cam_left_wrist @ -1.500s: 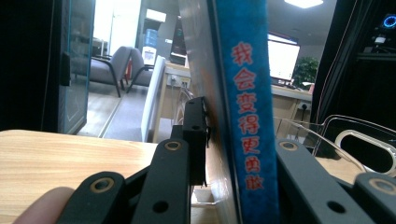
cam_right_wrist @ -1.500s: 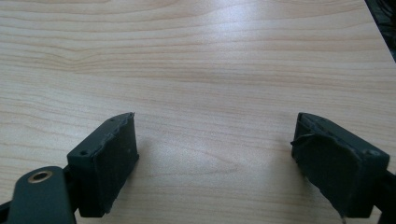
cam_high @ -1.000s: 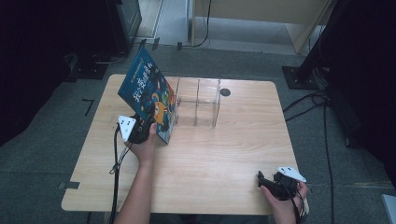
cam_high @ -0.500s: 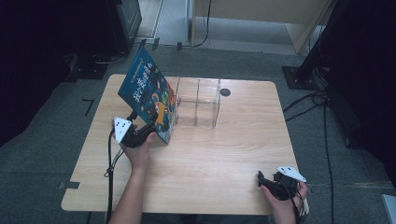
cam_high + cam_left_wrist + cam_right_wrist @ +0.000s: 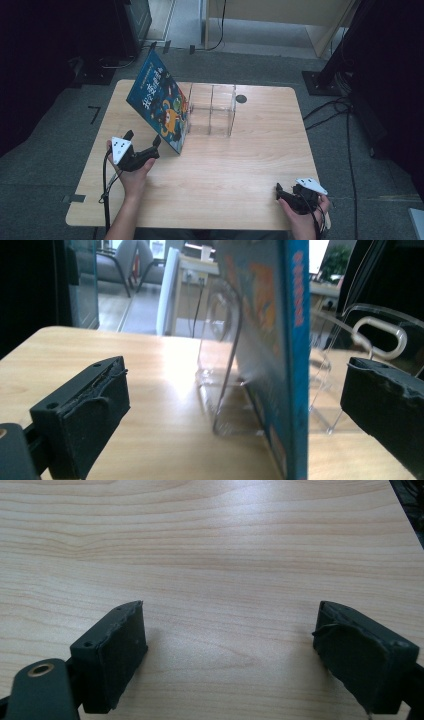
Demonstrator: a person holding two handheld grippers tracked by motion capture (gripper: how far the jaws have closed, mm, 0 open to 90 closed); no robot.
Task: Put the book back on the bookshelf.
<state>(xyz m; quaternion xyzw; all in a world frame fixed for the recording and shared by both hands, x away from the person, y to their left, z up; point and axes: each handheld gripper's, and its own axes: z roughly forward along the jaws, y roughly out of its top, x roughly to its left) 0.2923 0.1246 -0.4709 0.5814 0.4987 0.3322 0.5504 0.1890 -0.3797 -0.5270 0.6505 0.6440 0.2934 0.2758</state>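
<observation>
The left tool [image 5: 142,150], at the lower left of the high view, has just been opening its jaws and now stands with them spread wide and nothing between the pads; in the left gripper view the book [image 5: 285,355] stands edge-on ahead of the gap, apart from both pads. The step in hand looks like the let-go after standing the book: it leans, cover toward the camera, left of centre in the high view [image 5: 160,102], its lower edge on the desk [image 5: 240,165] and its back resting against the left end of the clear acrylic rack [image 5: 212,110] at the upper middle. Whether it sits inside a slot or only beside the end plate I cannot tell. The next move, as I judge it, calls for drawing the left tool straight away from the cover without brushing it, since a tilted book propped on a light rack could slide or tip. The right tool [image 5: 292,192], at the lower right, also stands wide open and empty over bare wood [image 5: 225,555], well apart from the book. Count: one book, one rack with what appear to be two compartments, two tools, one desk, and one small dark round spot [image 5: 241,98] near the desk's far edge.
</observation>
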